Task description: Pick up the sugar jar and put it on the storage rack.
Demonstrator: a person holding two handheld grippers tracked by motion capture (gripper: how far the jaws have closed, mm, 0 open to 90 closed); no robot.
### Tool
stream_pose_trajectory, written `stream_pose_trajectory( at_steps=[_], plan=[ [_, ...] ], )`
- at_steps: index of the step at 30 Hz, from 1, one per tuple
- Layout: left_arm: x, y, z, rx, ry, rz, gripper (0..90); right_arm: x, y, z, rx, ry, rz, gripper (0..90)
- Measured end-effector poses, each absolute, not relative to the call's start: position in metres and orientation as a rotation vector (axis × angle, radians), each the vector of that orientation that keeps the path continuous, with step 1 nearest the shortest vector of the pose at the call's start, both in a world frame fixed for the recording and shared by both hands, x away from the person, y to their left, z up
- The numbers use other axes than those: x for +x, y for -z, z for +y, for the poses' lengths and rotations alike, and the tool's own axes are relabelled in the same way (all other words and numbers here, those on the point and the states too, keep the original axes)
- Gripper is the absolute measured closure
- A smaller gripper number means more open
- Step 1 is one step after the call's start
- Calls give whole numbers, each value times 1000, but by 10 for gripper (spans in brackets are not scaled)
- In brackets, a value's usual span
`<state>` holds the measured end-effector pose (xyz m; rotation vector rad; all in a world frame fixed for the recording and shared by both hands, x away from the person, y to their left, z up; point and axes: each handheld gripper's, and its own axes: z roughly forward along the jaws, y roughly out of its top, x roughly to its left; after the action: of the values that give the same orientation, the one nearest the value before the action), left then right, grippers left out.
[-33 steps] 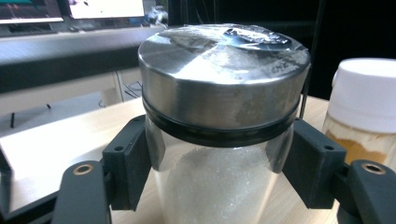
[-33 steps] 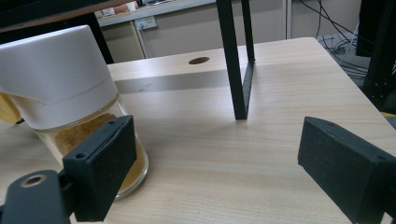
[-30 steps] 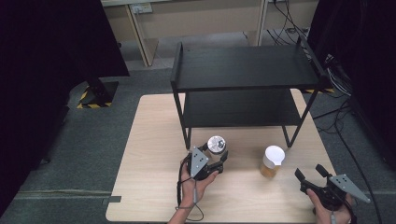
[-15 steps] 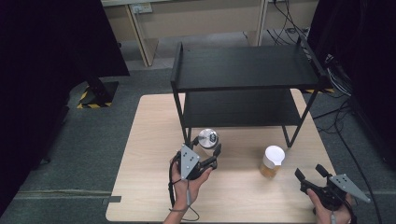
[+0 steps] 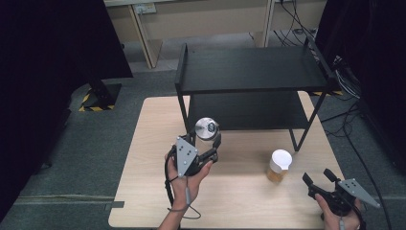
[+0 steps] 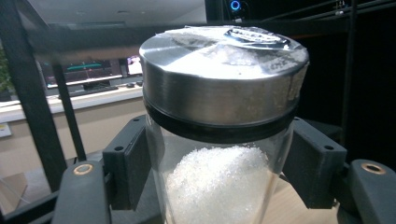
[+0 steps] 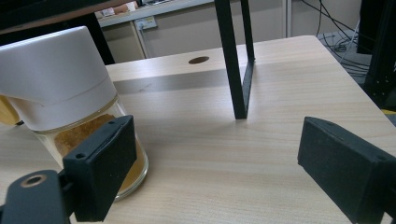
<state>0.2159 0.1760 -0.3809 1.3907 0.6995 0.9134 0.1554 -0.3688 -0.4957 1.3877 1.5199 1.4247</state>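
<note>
Left gripper (image 5: 210, 146) pinches our upright silver-lidded jar (image 5: 207, 129) at frame centre (black shelf (image 5: 249, 69) just above); right gripper (image 5: 318, 181) spread.

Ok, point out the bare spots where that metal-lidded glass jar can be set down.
Free: the black two-tier metal shelf's top, its lower tier, and the wooden table's left strip. Crowded: the right front, by the white-capped jar of brown granules and the right gripper.

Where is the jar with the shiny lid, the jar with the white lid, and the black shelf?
Shiny-lid jar (image 6: 223, 70), left gripper view, side of its metal lid.
White-lid jar (image 7: 56, 79), right gripper view, side of its white lid.
Black shelf (image 5: 251, 69), high view, its top board.
</note>
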Motion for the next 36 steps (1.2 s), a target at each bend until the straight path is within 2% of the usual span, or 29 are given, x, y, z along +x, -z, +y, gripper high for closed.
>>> stream_pose_trajectory(
  at_steps=[19, 36],
  plan=[
    [223, 343, 176, 1360, -995, 704, 310, 156, 495, -369, 1389, -1423, 1522, 120],
    [228, 308, 171, 1346, -1018, 707, 310, 156, 495, -369, 1390, -1426, 1522, 120]
  ],
)
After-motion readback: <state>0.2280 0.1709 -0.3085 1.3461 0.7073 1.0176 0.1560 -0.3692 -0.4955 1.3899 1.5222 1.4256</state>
